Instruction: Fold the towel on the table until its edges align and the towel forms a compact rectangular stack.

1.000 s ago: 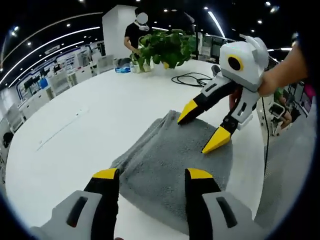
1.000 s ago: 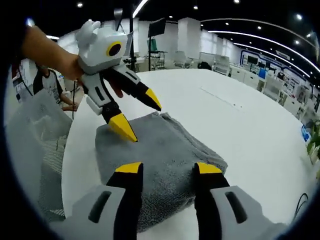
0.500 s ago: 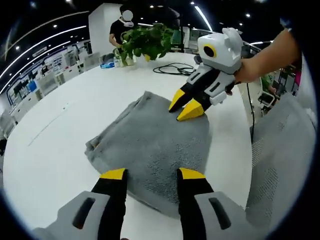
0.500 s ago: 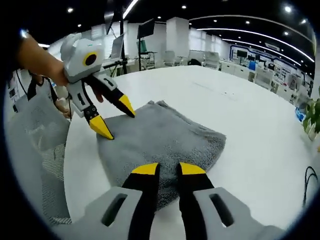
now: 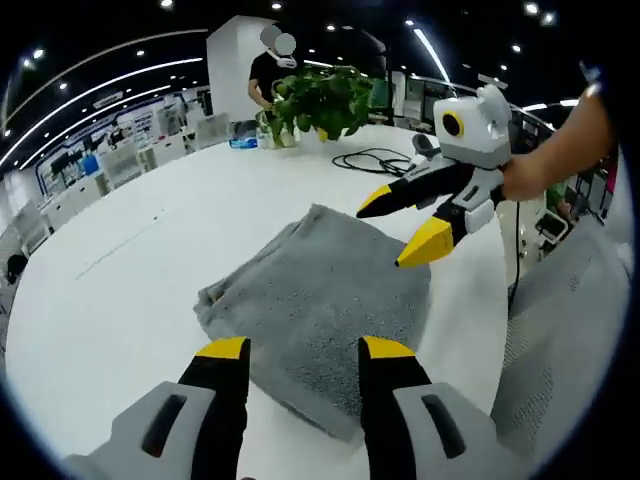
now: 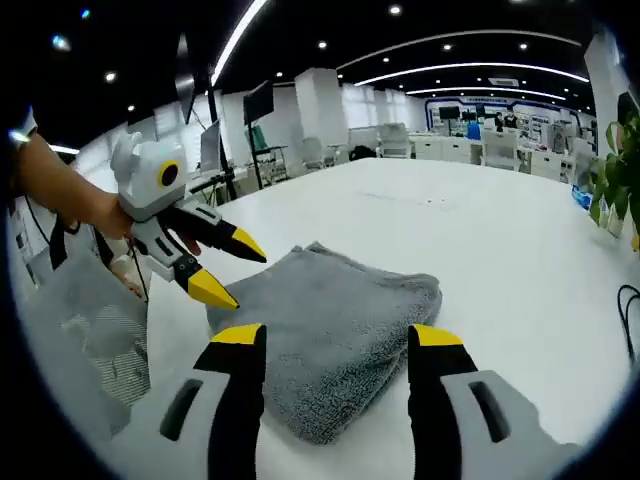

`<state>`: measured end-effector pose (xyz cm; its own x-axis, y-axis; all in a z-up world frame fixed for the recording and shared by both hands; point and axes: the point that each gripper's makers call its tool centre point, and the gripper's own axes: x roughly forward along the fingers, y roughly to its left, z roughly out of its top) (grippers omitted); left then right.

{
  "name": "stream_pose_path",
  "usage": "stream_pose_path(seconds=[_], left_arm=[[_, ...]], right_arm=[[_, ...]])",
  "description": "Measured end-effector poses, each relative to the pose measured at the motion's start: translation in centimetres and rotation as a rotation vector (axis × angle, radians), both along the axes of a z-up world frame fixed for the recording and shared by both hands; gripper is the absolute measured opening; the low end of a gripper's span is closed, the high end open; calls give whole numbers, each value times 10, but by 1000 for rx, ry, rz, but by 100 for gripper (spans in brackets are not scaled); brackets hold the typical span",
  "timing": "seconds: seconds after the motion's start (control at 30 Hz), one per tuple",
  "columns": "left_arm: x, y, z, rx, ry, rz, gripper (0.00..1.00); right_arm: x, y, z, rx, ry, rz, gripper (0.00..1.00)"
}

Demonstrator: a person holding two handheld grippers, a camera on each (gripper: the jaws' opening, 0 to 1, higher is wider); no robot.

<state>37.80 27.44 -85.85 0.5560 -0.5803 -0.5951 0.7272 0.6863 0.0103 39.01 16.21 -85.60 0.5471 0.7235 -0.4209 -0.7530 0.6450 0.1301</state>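
Left gripper view has the left tool (image 5: 300,350) with jaws wide apart and holding nothing, the folded grey towel (image 5: 320,300) lying on the white table (image 5: 130,290) just ahead of its tips, its near edge partly cut off behind them. Beyond the towel's far side the right tool (image 5: 405,225) hangs above it, held by a hand (image 5: 525,175), jaws spread and empty. Right gripper view shows the right tool (image 6: 338,338) equally wide over the towel (image 6: 330,320), the left tool (image 6: 225,270) at its far-left corner; no writing is readable.
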Motion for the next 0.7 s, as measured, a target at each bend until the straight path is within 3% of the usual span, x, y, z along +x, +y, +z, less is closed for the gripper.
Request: stream_pose_path(seconds=[0.1, 0.27, 0.5, 0.57, 0.7], left_arm=[[-8, 2, 3, 1, -26, -4, 53], [-20, 4, -11, 9, 1, 11, 75], [-32, 8, -40, 69, 61, 3, 76], [-33, 9, -47, 109, 60, -10, 75], [-28, 6, -49, 113, 64, -14, 71]], right_arm=[[-8, -1, -5, -25, 7, 25, 63], [-26, 3, -20, -113, 4, 84, 72], [-29, 3, -35, -193, 6, 86, 67], [-28, -1, -52, -237, 30, 85, 66], [-26, -4, -60, -259, 55, 71, 61]])
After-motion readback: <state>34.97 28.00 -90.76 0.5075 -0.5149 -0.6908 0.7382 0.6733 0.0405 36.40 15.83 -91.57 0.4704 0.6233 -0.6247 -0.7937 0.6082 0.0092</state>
